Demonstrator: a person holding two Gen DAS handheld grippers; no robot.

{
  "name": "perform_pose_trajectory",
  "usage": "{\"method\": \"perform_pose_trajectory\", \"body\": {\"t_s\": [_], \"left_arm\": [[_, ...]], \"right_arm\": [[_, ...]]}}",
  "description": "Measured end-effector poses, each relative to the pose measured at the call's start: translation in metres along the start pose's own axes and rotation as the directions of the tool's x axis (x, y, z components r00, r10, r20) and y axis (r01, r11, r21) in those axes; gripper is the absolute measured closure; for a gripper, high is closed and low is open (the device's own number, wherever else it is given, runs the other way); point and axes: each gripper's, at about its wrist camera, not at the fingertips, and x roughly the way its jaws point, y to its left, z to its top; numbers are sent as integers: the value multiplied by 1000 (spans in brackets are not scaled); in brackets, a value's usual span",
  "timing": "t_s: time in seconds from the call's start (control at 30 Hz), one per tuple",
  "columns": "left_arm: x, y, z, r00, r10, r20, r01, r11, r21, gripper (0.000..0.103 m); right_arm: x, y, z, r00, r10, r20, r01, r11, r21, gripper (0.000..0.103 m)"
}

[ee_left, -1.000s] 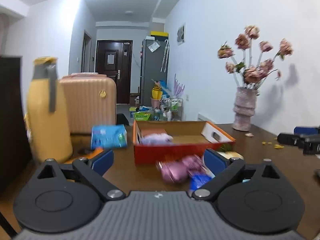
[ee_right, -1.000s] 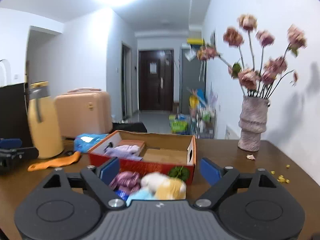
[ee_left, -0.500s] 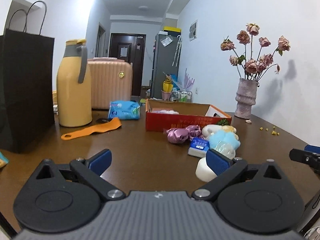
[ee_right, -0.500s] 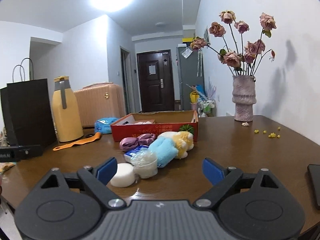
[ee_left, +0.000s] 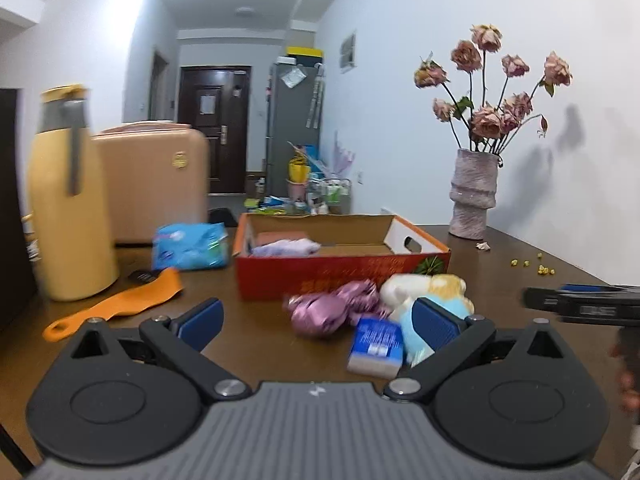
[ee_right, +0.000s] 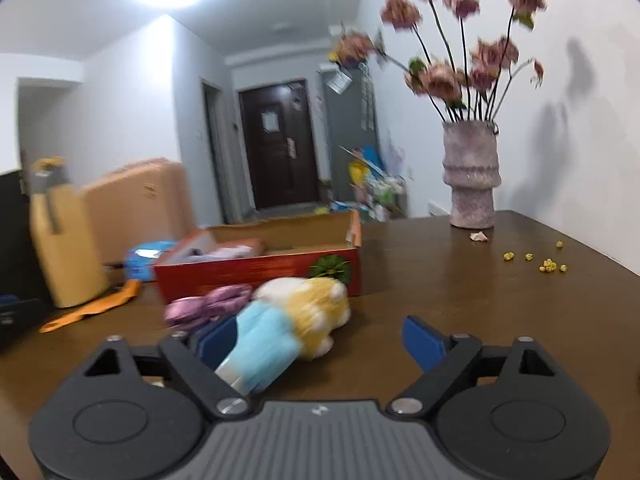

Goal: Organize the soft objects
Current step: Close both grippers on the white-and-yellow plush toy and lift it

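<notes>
A pile of soft things lies on the brown table in front of a red cardboard box (ee_left: 340, 280) (ee_right: 260, 276). The pile holds a blue, white and yellow plush toy (ee_right: 292, 320) (ee_left: 424, 290), a shiny purple bundle (ee_left: 320, 314) (ee_right: 208, 304) and a small blue-and-white pack (ee_left: 376, 344). A lilac cloth (ee_left: 286, 247) lies inside the box. My left gripper (ee_left: 318, 324) is open just short of the pile. My right gripper (ee_right: 320, 342) has its jaws closing, with the plush between them against the left pad (ee_right: 218, 340); the right pad stands apart from it.
A yellow thermos (ee_left: 68, 216), an orange strap (ee_left: 120, 308) and a blue tissue pack (ee_left: 188, 246) lie left of the box. A vase of dried roses (ee_right: 472, 184) stands at the back right, with yellow crumbs (ee_right: 548, 266) near it. A peach suitcase (ee_left: 156, 184) stands behind the table.
Since half a second ago both grippers have moved forward to the pile. The plush now lies between the right gripper's fingers, and that gripper has rolled a little.
</notes>
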Motion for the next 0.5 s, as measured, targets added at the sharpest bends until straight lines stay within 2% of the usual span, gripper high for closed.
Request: {"method": "perform_pose_trajectory", "body": {"t_s": [0.07, 0.2, 0.27, 0.3, 0.33, 0.37, 0.43, 0.47, 0.5], "left_arm": [[22, -7, 10, 999, -37, 8, 37, 999, 8, 1], [71, -21, 26, 994, -112, 2, 112, 993, 45, 1], [101, -31, 31, 991, -130, -30, 132, 989, 70, 3], [116, -35, 32, 987, -150, -52, 154, 985, 81, 6], [130, -40, 33, 982, -171, -81, 178, 980, 87, 8], [145, -45, 32, 972, -201, -122, 212, 973, 92, 10], [171, -53, 29, 944, -277, -177, 294, 953, 78, 17], [184, -56, 28, 931, -298, -209, 316, 947, 57, 24], [198, -60, 26, 916, -313, -250, 332, 943, 35, 32]], "right_arm": [[41, 0, 10, 999, 12, -40, -13, 1000, -7, 23], [106, 5, 14, 990, 24, -137, -26, 1000, -13, 35], [124, 7, 9, 983, 35, -179, -39, 999, -15, 39], [125, 5, 7, 983, 54, -177, -56, 998, -5, 44], [123, 1, 4, 983, 69, -168, -68, 998, 9, 44], [121, -2, 3, 984, 78, -161, -76, 997, 19, 44], [116, -12, 0, 984, 88, -154, -82, 996, 42, 50], [114, -17, -1, 984, 93, -152, -85, 995, 56, 52], [113, -22, -1, 984, 96, -149, -87, 994, 70, 60]]}}
